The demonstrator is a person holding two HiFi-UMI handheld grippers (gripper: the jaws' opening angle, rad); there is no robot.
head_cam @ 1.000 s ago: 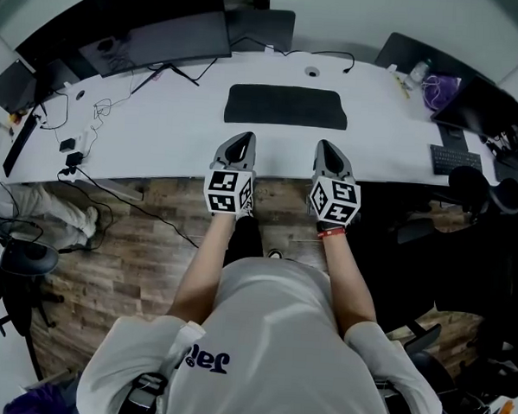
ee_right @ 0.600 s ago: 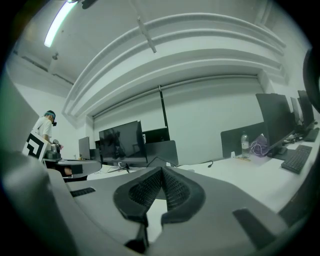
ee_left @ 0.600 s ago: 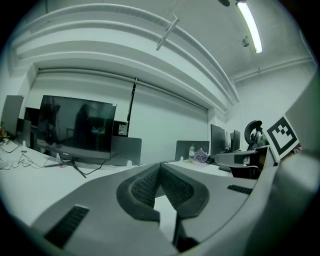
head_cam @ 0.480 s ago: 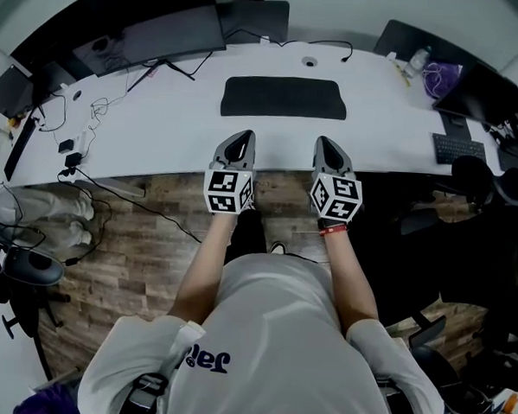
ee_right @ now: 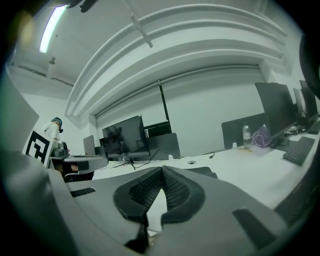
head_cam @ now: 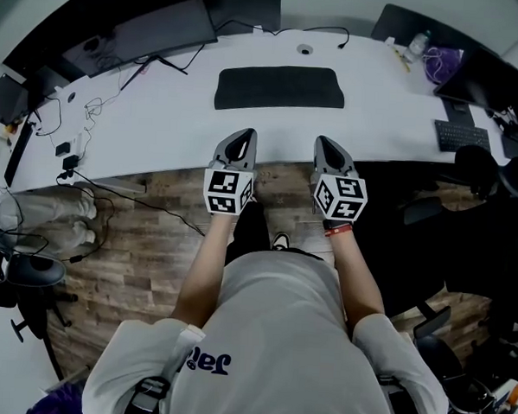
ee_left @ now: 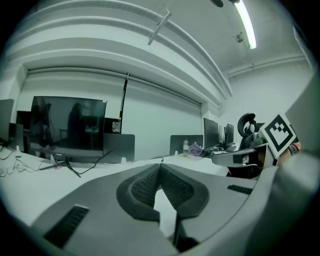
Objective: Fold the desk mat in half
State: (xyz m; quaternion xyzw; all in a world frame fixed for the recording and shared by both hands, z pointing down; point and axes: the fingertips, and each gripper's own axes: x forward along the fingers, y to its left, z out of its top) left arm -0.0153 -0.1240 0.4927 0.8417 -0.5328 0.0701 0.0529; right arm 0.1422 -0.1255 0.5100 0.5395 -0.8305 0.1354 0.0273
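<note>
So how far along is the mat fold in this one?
Done: nothing that shows; the desk mat lies flat on the desk as one dark rectangle, with no fold visible. In hand: nothing; the left gripper and right gripper are shut and empty at the desk's near edge, short of the mat. Left: likely the whole fold, gripping an edge and carrying it over.

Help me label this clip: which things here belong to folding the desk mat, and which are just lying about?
Job in hand: desk mat; left tool and right tool, both shut and empty.
Lying about: monitor; keyboard; water bottle; cables.
</note>
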